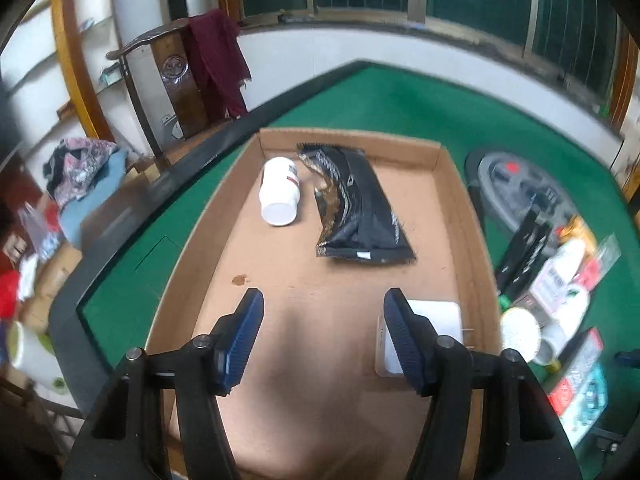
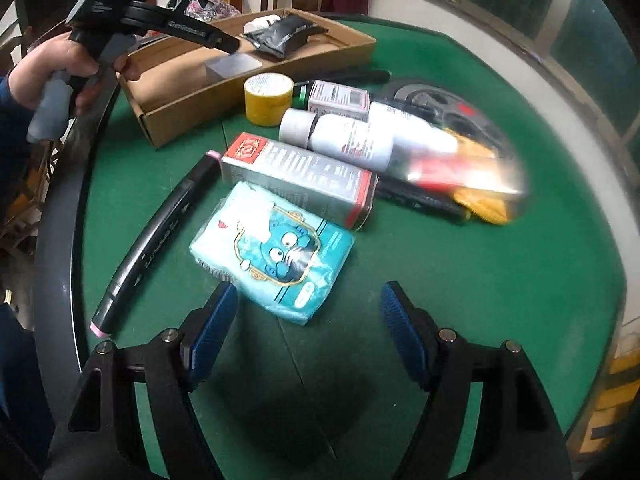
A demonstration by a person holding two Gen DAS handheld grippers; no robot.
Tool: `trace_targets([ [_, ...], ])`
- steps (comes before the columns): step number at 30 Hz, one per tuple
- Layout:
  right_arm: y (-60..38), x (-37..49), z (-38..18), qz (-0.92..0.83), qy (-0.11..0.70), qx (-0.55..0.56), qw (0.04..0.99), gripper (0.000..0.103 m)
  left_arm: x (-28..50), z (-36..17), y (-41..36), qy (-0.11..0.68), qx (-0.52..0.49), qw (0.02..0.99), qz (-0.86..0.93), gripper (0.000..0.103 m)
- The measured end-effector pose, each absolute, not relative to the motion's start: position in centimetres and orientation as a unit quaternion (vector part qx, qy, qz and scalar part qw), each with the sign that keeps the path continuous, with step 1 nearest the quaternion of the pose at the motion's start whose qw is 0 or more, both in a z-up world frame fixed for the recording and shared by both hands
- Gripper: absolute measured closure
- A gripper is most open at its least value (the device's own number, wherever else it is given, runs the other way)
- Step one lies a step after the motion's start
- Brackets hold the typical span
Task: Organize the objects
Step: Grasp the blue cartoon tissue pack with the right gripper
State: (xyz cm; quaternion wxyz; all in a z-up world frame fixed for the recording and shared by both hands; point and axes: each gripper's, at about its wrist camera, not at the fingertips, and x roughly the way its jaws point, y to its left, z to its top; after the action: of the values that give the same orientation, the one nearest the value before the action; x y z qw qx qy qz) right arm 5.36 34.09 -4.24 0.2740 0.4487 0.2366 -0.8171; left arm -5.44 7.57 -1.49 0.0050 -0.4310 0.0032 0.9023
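My left gripper [image 1: 323, 336] is open and empty above a shallow cardboard tray [image 1: 468, 216]. In the tray lie a white bottle [image 1: 279, 191], a black snack packet [image 1: 356, 204] and a white flat box [image 1: 434, 320] just right of my right finger. My right gripper [image 2: 308, 332] is open and empty over the green table, just short of a teal tissue pack [image 2: 276, 248]. Beyond it lie a red-and-silver box [image 2: 300, 176], a black marker [image 2: 156, 240], a white bottle [image 2: 344, 140] and a yellow tape roll [image 2: 268, 98]. The left gripper's body [image 2: 168, 24] shows over the tray [image 2: 224, 96].
A round grey dial-like object [image 1: 520, 184] lies on the green felt right of the tray. More packets and bottles [image 1: 560, 276] are piled beside it. A wooden chair with a maroon cloth [image 1: 216, 60] stands beyond the table's dark rim [image 2: 52, 216].
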Motion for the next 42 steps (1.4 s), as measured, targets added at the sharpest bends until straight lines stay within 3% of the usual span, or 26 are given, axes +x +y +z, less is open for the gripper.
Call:
trace_targets([
  [6,31.8,4.8,-4.2,-0.801,0.237,0.442,0.327,0.029,-2.9,0.0,8.2,-0.028,-0.410,0.060,0.910,0.046],
  [8,30.7,4.2,-4.4,-0.799,0.253,0.431,0.335,0.022,-1.9,0.5,8.6,-0.032,-0.406,0.077,0.910,0.046],
  [12,30.9,3.2,-5.2,-0.773,0.215,0.473,0.365,0.021,-0.4,1.3,9.7,-0.019,-0.400,0.102,0.910,0.046],
  [15,31.2,4.7,-5.7,-0.762,0.241,0.481,0.360,0.021,0.5,1.6,9.5,-0.028,-0.401,0.113,0.909,0.046],
  [21,33.2,8.9,-4.8,-0.725,0.190,0.513,0.419,0.022,2.3,1.9,9.3,-0.041,-0.398,0.131,0.907,0.046],
  [25,34.3,8.8,-3.5,-0.771,0.200,0.487,0.358,0.021,4.2,2.6,10.0,-0.040,-0.395,0.154,0.905,0.046],
  [30,33.5,7.0,-3.6,-0.786,0.102,0.508,0.337,0.021,6.5,2.8,11.2,-0.025,-0.399,0.162,0.902,0.046],
  [35,30.3,7.2,-4.9,-0.797,0.110,0.509,0.304,0.023,7.8,2.2,11.9,-0.020,-0.413,0.164,0.896,0.046],
  [37,30.3,7.1,-4.4,-0.802,0.101,0.499,0.313,0.040,8.4,2.1,12.3,-0.016,-0.418,0.170,0.892,0.046],
  [38,30.7,7.0,-4.1,-0.807,0.099,0.499,0.298,0.067,8.7,1.9,12.7,-0.017,-0.421,0.177,0.889,0.046],
  [39,31.2,6.8,-4.1,-0.812,0.099,0.501,0.283,0.081,9.0,1.8,13.1,-0.019,-0.426,0.188,0.885,0.046],
  [42,34.1,6.3,-4.4,-0.809,0.028,0.516,0.280,0.081,10.0,1.5,14.8,-0.007,-0.434,0.213,0.875,0.046],
])
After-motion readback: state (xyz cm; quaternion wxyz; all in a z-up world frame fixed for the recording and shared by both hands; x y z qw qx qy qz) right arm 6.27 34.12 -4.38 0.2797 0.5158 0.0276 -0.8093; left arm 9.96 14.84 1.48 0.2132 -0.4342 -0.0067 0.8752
